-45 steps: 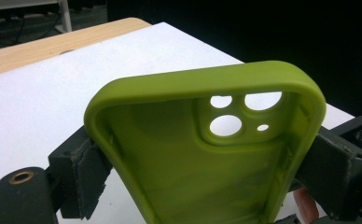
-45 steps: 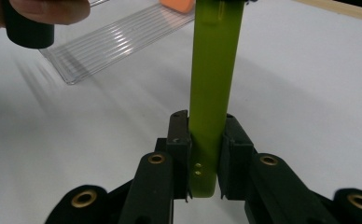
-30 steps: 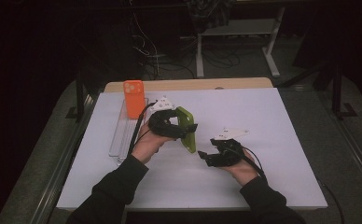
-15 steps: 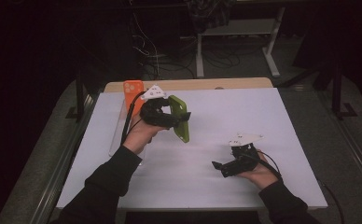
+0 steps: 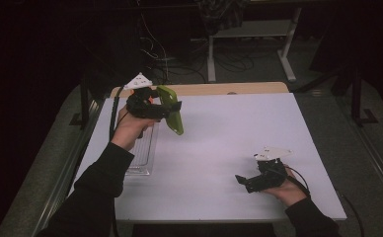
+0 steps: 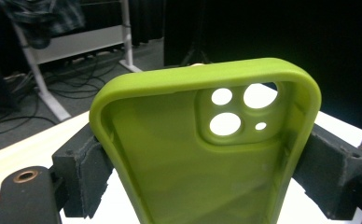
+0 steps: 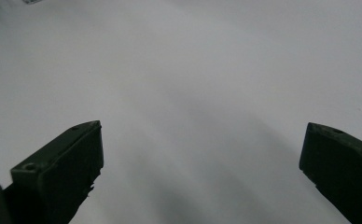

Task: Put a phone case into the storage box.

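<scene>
Left claw (image 5: 172, 109) pinches the case (image 5: 171, 116) by its long sides, lifted off the table (image 5: 219, 148), near the far edge. Bare tabletop spreads to its right. Tray (image 5: 142, 153) lies below it, partly hidden by the hand. Case: lime green, three lens holes. Right claw (image 5: 244, 181) spread wide, empty, low over the near edge.
</scene>
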`<state>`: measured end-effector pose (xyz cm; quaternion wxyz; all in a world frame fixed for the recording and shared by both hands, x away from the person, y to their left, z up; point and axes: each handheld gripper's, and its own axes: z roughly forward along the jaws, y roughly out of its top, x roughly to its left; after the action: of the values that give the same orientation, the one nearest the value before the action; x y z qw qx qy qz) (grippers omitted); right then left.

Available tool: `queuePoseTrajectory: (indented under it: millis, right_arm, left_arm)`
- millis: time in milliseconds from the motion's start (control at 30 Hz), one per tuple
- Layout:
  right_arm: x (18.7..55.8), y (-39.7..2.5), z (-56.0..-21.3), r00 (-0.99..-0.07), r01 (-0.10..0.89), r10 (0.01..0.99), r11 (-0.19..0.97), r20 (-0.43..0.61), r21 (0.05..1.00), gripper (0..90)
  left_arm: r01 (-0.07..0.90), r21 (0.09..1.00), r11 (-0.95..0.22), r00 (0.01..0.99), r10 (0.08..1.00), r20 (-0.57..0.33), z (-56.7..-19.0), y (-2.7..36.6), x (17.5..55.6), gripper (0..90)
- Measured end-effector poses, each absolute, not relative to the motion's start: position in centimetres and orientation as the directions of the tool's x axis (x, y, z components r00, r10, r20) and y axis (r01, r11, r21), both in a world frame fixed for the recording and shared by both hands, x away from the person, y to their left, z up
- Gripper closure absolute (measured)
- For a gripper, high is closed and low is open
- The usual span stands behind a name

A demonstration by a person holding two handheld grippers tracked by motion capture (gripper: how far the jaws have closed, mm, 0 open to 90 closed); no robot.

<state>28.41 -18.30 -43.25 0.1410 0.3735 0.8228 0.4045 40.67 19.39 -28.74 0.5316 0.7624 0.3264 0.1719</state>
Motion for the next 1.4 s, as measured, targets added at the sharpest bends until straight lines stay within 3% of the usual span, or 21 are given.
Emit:
queuePoseTrajectory:
  millis: [633, 1400]
  right_arm:
    - [28.3, -19.1, -43.2, -0.670, 0.500, 0.738, 0.376, 0.074, 0.780, 0.0]
    - [28.3, -19.3, -43.1, -0.668, 0.496, 0.741, 0.375, 0.069, 0.783, 0.0]
  left_arm:
    - [0.332, 0.916, -0.226, 0.602, 0.799, -0.021, -28.8, 24.8, 43.8, 13.7]
    - [0.469, 0.854, -0.225, 0.440, 0.898, -0.005, -35.0, 27.1, 47.1, 13.6]
